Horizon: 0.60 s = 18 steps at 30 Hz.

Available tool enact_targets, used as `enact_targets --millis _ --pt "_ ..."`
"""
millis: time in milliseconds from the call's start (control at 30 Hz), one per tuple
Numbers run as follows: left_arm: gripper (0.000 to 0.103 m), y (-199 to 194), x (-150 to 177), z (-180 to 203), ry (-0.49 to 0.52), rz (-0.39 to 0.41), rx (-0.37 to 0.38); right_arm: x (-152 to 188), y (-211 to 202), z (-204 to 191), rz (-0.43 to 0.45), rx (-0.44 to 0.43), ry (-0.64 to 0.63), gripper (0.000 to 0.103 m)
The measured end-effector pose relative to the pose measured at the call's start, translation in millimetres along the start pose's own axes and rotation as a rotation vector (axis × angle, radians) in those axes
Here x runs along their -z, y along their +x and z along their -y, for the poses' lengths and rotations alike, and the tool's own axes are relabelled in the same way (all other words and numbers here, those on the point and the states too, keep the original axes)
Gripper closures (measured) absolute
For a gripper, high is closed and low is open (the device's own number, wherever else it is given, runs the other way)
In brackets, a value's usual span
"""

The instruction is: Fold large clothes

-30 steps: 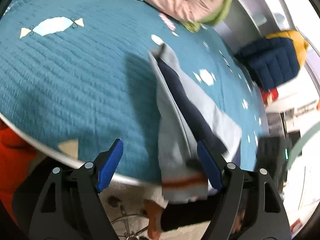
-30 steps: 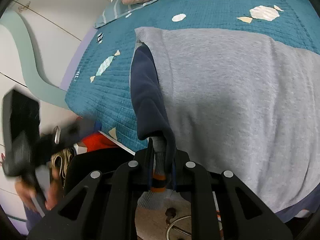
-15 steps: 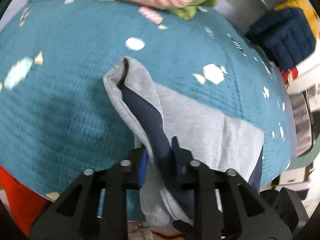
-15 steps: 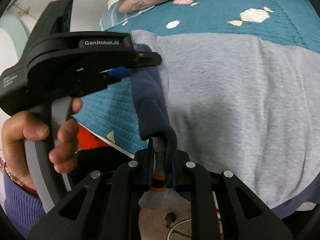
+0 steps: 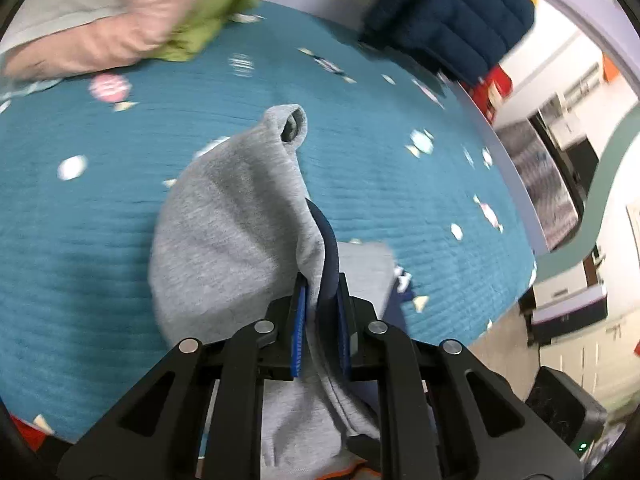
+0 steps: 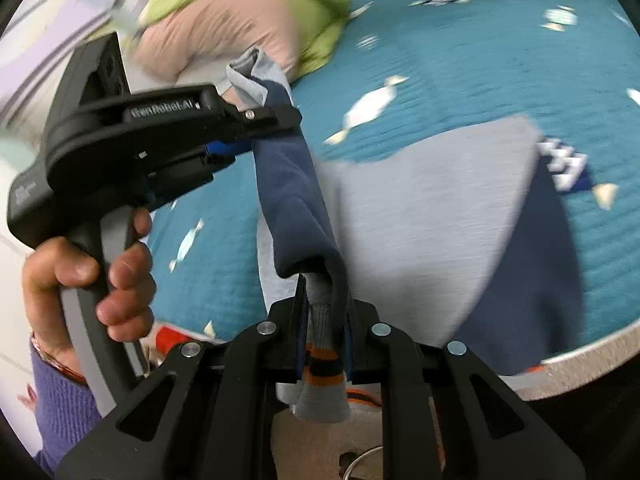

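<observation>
A grey and navy sweatshirt (image 6: 432,216) lies partly on the teal bedspread (image 6: 480,60), its side lifted off the bed. My left gripper (image 5: 322,300) is shut on the sweatshirt's grey and navy edge (image 5: 240,216), which hangs from it in a fold. In the right wrist view the left gripper (image 6: 264,128) holds the navy sleeve up at the left. My right gripper (image 6: 324,316) is shut on the sleeve's striped cuff (image 6: 320,364) near the bed's front edge.
A pink and green pile of bedding (image 5: 120,20) lies at the far side of the bed. A navy and yellow padded jacket (image 5: 452,20) sits at the far right. The bed's edge (image 6: 580,364) and the floor are at the lower right.
My left gripper closed on the sweatshirt's edge and both grippers lifted it up and forward over the bed; the body of the garment has peeled off the bedspread.
</observation>
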<state>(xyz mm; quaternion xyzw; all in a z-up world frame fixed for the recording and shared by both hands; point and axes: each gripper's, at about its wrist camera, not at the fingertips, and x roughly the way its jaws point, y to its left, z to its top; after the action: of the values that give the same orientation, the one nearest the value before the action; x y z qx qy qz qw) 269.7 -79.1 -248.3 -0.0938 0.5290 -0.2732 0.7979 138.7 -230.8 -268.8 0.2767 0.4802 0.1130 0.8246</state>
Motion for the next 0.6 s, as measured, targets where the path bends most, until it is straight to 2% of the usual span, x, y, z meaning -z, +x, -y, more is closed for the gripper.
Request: enact_targets --millis 200,267,500,600 --pt "0.089 71.9 -4.0 65.0 0.091 -0.118 0.045 7.5 -17.1 61.1 0.026 0.070 0.127 0.090" --pt "0.089 98.3 1.2 84.8 0.157 -0.164 0.020 13.0 -17.1 74.6 0.021 0.086 0.149 0.090" --pt "0.089 155.5 21.4 112.3 0.259 -0.282 -0.011 30.6 -2.4 119.5 -0.020 0.143 0.234 0.090" --pt "0.079 170.9 31.0 116.7 0.304 -0.320 -0.054 32.7 8.3 132.2 -0.037 0.167 0.250 0.090"
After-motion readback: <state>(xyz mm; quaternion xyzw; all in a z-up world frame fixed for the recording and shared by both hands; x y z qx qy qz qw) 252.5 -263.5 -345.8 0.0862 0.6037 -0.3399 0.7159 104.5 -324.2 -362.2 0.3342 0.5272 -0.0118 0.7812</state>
